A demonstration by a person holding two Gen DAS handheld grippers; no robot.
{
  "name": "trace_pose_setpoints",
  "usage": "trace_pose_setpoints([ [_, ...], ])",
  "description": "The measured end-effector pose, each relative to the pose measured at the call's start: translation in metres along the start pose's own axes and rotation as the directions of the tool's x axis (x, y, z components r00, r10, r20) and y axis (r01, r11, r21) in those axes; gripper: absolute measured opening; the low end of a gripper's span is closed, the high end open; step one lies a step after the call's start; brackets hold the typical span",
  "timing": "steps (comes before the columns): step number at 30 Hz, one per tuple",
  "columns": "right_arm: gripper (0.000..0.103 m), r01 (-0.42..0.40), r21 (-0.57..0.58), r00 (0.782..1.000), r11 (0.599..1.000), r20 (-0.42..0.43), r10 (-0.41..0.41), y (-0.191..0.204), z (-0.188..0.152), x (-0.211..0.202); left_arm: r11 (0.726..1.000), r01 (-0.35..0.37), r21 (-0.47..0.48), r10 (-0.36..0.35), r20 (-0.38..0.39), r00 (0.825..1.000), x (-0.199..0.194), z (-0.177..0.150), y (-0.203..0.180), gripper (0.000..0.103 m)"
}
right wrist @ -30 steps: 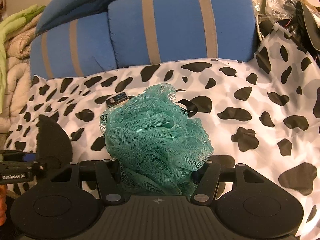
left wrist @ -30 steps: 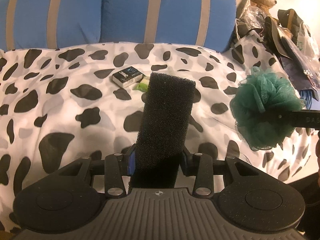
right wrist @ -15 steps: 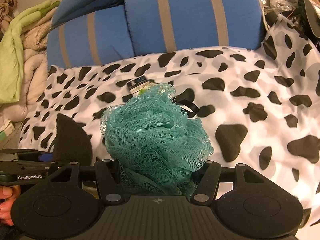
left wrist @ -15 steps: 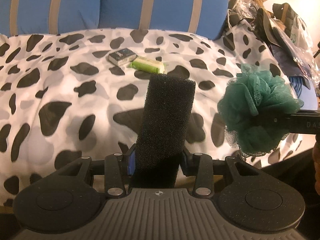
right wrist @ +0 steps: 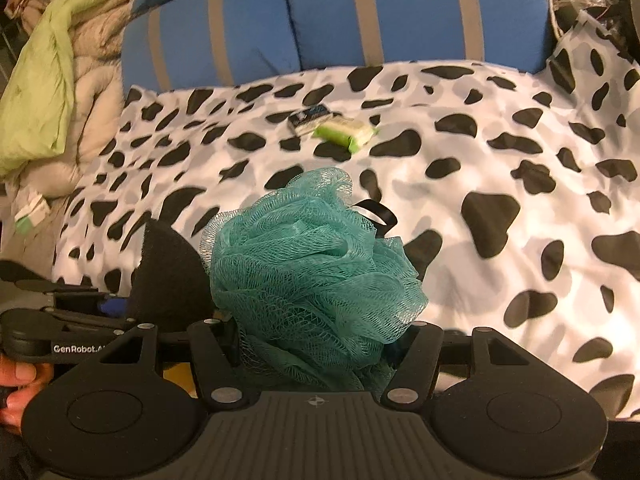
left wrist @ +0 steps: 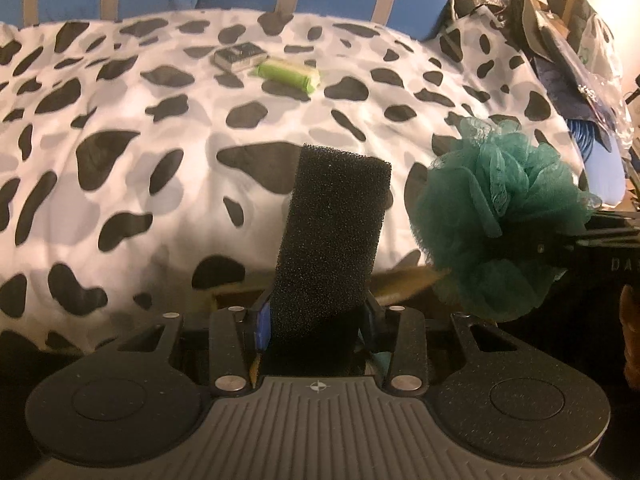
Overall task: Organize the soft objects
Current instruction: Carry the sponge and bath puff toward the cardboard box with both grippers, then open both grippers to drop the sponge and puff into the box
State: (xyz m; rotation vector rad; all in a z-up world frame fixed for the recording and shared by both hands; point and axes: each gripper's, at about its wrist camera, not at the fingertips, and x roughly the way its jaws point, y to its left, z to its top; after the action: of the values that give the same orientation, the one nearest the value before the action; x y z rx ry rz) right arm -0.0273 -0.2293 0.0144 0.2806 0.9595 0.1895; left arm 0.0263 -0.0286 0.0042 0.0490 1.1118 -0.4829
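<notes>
Starting on the left: the left tool point(left wrist: 316, 316) is pinching a black sponge point(left wrist: 334, 236) low down, so most of it sticks up and forward, unsupported. It's held in the air over the near edge of the bed point(left wrist: 120, 168), not resting on anything. Foam squashes, so my worry is that it creeps out of the pinch if the tool tilts or jolts, and then it drops off the near edge instead of onto the cow-print cover.

Middle of the bed, far side: a small dark box point(left wrist: 240, 56) and a green pack point(left wrist: 289, 74) lie just beside each other. If that's the gathering spot, a sloppy drop could knock them apart or roll the pack.

On the right: the right tool point(right wrist: 320, 354) is clamped on a teal loofah point(right wrist: 316, 276), also held up over the near edge, just right of the sponge. From the right wrist view the mesh blocks most of what's straight ahead, so aiming a placement looks like guesswork. The mesh could also snag on the fingers when the tool opens and not fall cleanly. The black loop point(right wrist: 374, 216) might catch too.

The two tools sit close together, so they could bump if both go for the same spot.
</notes>
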Motion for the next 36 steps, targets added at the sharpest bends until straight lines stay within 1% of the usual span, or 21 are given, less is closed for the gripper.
trace_pose_setpoints([
  [7,0.065,-0.01,-0.047,0.996,0.999,-0.084,0.006,0.013,-0.017,0.005,1.0,0.019,-0.022,-0.02,-0.066,0.998,0.002,-0.011,-0.001,0.041],
  [12,0.067,-0.02,-0.106,0.984,0.994,-0.18,0.001,0.024,-0.029,0.015,0.996,0.033,-0.081,-0.043,-0.128,0.991,0.008,-0.015,0.007,0.041],
  [15,0.068,-0.023,-0.148,0.973,0.989,-0.229,-0.011,0.031,-0.035,0.021,0.991,0.044,-0.124,-0.065,-0.174,0.983,0.014,-0.016,0.012,0.041],
  [20,0.068,-0.021,-0.179,0.957,0.984,-0.29,-0.033,0.034,-0.042,0.03,0.985,0.049,-0.166,-0.09,-0.249,0.964,0.025,-0.02,0.016,0.041],
  [24,0.069,-0.023,-0.187,0.948,0.982,-0.316,-0.038,0.035,-0.044,0.034,0.984,0.046,-0.174,-0.093,-0.274,0.957,0.029,-0.022,0.015,0.042],
  [25,0.071,-0.024,-0.188,0.946,0.982,-0.322,-0.038,0.035,-0.044,0.035,0.983,0.044,-0.176,-0.093,-0.28,0.955,0.029,-0.022,0.015,0.042],
  [27,0.078,-0.019,-0.191,0.943,0.981,-0.329,-0.045,0.035,-0.044,0.037,0.984,0.035,-0.177,-0.086,-0.294,0.952,0.031,-0.022,0.016,0.043],
  [28,0.085,-0.016,-0.19,0.943,0.982,-0.33,-0.048,0.035,-0.043,0.038,0.983,0.029,-0.179,-0.083,-0.305,0.949,0.033,-0.022,0.016,0.049],
  [29,0.091,-0.015,-0.187,0.943,0.982,-0.33,-0.048,0.035,-0.042,0.038,0.983,0.024,-0.184,-0.082,-0.316,0.945,0.035,-0.023,0.017,0.061],
  [31,0.096,-0.014,-0.183,0.946,0.983,-0.321,-0.047,0.034,-0.041,0.037,0.982,0.012,-0.187,-0.073,-0.327,0.942,0.037,-0.024,0.018,0.075],
  [32,0.099,-0.012,-0.183,0.947,0.983,-0.319,-0.048,0.034,-0.041,0.036,0.983,0.008,-0.186,-0.07,-0.326,0.943,0.037,-0.024,0.018,0.075],
  [36,0.102,0.002,-0.189,0.944,0.982,-0.325,-0.064,0.034,-0.041,0.039,0.983,0.0,-0.183,-0.062,-0.335,0.94,0.038,-0.024,0.018,0.075],
])
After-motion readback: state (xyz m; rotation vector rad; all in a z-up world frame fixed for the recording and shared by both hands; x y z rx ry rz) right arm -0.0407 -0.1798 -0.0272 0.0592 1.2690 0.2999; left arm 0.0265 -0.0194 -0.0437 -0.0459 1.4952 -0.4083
